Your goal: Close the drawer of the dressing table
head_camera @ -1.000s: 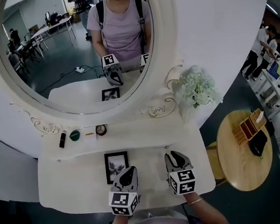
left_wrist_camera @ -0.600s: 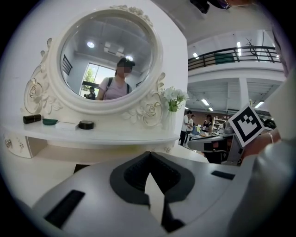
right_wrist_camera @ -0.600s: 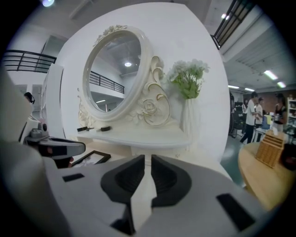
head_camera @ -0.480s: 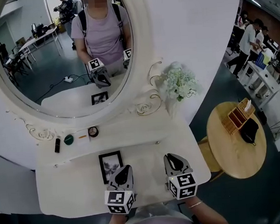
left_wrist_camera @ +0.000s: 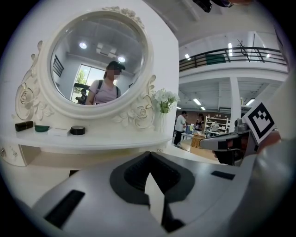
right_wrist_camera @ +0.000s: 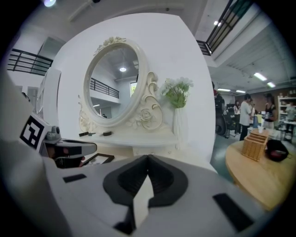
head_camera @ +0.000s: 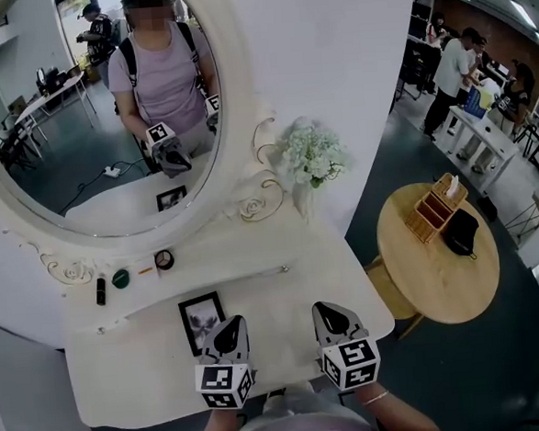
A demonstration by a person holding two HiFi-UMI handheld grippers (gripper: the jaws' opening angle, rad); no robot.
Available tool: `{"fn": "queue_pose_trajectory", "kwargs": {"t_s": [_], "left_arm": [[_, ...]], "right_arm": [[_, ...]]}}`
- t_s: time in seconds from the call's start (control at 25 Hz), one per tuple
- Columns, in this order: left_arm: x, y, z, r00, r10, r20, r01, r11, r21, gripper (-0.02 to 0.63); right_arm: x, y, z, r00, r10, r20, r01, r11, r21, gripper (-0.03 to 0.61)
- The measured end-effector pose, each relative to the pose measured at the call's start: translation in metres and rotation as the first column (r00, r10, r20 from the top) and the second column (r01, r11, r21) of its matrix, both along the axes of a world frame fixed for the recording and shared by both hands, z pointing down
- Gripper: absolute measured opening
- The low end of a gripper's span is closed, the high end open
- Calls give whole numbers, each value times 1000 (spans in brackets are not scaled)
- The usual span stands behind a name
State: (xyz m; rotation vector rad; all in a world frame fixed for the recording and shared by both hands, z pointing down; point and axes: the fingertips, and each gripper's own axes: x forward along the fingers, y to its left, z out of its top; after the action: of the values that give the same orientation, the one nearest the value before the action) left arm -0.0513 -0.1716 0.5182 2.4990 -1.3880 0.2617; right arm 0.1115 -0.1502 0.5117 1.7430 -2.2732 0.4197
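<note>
The white dressing table (head_camera: 142,366) stands under its oval mirror (head_camera: 89,130). Its drawer front is hidden below the tabletop's front edge, so I cannot tell how the drawer stands. My left gripper (head_camera: 227,329) hovers over the front of the tabletop, just in front of a black picture frame (head_camera: 201,320), with its jaws shut and empty (left_wrist_camera: 149,153). My right gripper (head_camera: 328,311) hangs beside it near the front right corner. Its jaws have just been closing and now meet with nothing between them (right_wrist_camera: 148,157).
On the shelf under the mirror lie a black lipstick (head_camera: 101,291), a green disc (head_camera: 120,278) and a round tin (head_camera: 164,260). White flowers (head_camera: 309,154) stand at the shelf's right end. A round wooden table (head_camera: 412,274) with a box and a black bag stands to the right.
Both grippers have drawn back toward the table's front edge, the right one farther. The right jaws have come together. The view has swung, sliding the table leftward.
</note>
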Motion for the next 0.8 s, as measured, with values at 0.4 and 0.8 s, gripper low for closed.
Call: {"fn": "queue_pose_trajectory", "kwargs": {"t_s": [0.4,0.8], "left_arm": [[-1,11,-8,1000,25,0,-25,999,23,0],[-11,18,-11,1000,16,-3,-16,999,33,0]], "right_arm": [[2,26,-9,999,36,19,-37,999,35,3],[-5,33,-9,999,33,13,-33,999,39,3]]}}
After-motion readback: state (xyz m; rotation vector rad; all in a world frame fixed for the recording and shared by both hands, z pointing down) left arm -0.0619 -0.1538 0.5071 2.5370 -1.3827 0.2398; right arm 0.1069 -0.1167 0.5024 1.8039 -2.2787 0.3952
